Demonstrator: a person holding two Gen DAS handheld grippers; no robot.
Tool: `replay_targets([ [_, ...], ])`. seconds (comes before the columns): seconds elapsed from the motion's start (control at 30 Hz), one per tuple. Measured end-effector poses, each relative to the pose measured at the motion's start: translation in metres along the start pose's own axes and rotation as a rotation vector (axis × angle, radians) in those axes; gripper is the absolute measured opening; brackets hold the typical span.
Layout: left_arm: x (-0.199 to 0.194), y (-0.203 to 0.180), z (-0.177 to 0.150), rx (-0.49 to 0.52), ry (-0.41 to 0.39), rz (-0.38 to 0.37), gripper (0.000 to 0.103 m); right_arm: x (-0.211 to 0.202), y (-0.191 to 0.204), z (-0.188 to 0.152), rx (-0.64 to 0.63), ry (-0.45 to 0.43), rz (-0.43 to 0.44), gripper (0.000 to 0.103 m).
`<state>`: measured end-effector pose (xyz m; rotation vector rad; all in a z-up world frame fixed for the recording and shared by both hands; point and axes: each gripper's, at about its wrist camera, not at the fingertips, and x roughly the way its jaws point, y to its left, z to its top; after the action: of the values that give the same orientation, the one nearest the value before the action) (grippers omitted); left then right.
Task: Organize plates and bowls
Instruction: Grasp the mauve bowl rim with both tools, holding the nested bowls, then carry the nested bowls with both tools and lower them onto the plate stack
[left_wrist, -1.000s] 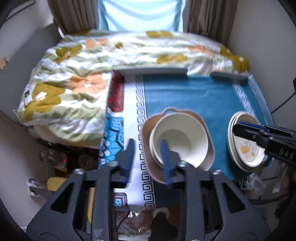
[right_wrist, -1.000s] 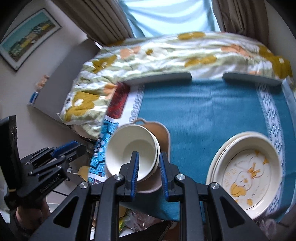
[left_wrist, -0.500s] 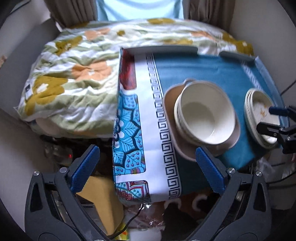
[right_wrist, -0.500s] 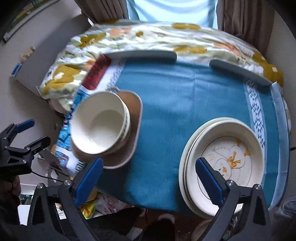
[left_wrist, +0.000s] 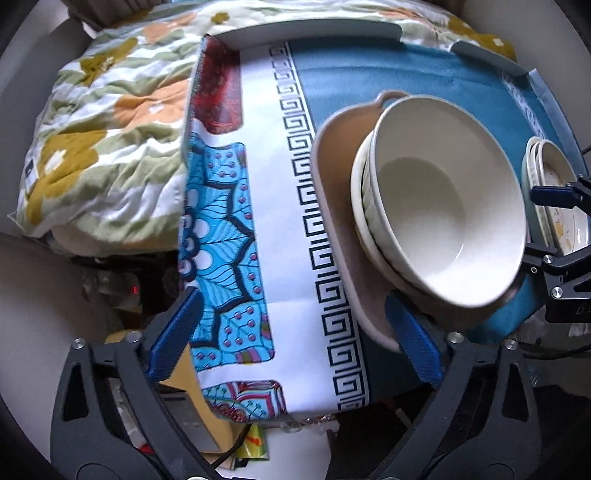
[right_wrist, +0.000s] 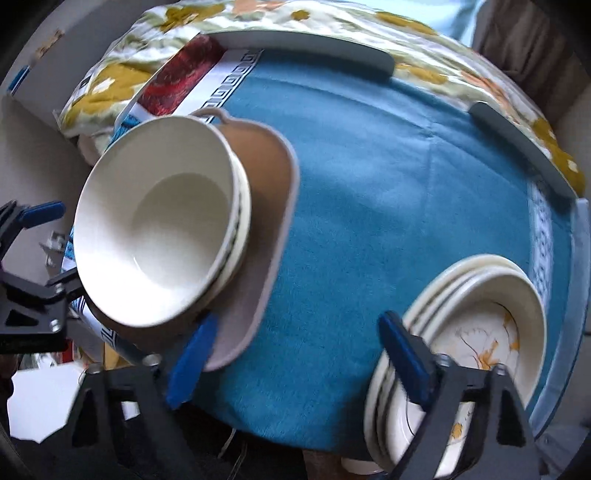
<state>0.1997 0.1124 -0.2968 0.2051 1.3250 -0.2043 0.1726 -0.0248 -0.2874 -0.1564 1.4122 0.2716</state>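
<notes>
You are in a home, in a bedroom by the look of it. A bed with a rumpled floral quilt (left_wrist: 107, 122) lies right against the far side of your small worktop (right_wrist: 388, 192), which is spread with a blue cloth and has a patterned runner (left_wrist: 258, 229) hanging over one edge. Brown curtains (right_wrist: 532, 44) hang at a bright window behind the bed, and plain pale walls close in on both sides. Household crockery sits on the cloth: stacked bowls (left_wrist: 443, 206) on a beige tray (left_wrist: 332, 206), and stacked plates (right_wrist: 487, 325) with a painted motif. Below the worktop's edge you can see cluttered floor, with cables and wrappers.
</notes>
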Motion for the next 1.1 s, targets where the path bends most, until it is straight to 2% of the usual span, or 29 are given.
replay_targets([
  [0.1, 0.013, -0.002, 0.004, -0.006, 0.027, -0.028, 0.074, 0.009, -0.001, 0.003, -0.016, 0.016, 0.046, 0.054],
  [0.13, 0.015, -0.002, 0.005, -0.014, 0.028, -0.031, 0.072, 0.011, -0.001, 0.004, -0.018, 0.020, 0.065, 0.052],
  [0.2, 0.018, -0.002, 0.006, -0.020, 0.011, -0.050, 0.063, 0.016, 0.000, 0.007, -0.034, 0.020, 0.087, 0.039],
  [0.23, 0.019, -0.001, 0.006, -0.025, 0.004, -0.065, 0.060, 0.018, 0.001, 0.008, -0.044, 0.019, 0.094, 0.036],
  [0.3, 0.021, -0.002, 0.006, -0.023, -0.002, -0.107, 0.046, 0.024, 0.001, 0.010, -0.053, 0.022, 0.122, 0.029],
  [0.33, 0.022, -0.005, 0.007, -0.011, -0.005, -0.114, 0.043, 0.026, 0.001, 0.011, -0.055, 0.023, 0.133, 0.027],
  [0.4, 0.022, -0.012, 0.007, 0.019, -0.014, -0.117, 0.028, 0.030, 0.001, 0.011, -0.058, 0.016, 0.160, 0.019],
  [0.5, 0.024, -0.020, 0.008, 0.044, -0.020, -0.136, 0.011, 0.029, 0.005, 0.008, -0.076, -0.002, 0.170, 0.013],
  [0.67, 0.026, -0.026, 0.008, 0.050, -0.039, -0.126, 0.009, 0.030, 0.009, 0.005, -0.087, -0.020, 0.168, 0.013],
  [0.83, 0.022, -0.030, 0.007, 0.067, -0.069, -0.096, 0.008, 0.028, 0.013, 0.005, -0.125, -0.033, 0.124, 0.013],
  [1.1, 0.006, -0.036, 0.012, 0.096, -0.126, -0.078, 0.008, 0.010, 0.004, 0.003, -0.109, -0.086, 0.087, 0.013],
])
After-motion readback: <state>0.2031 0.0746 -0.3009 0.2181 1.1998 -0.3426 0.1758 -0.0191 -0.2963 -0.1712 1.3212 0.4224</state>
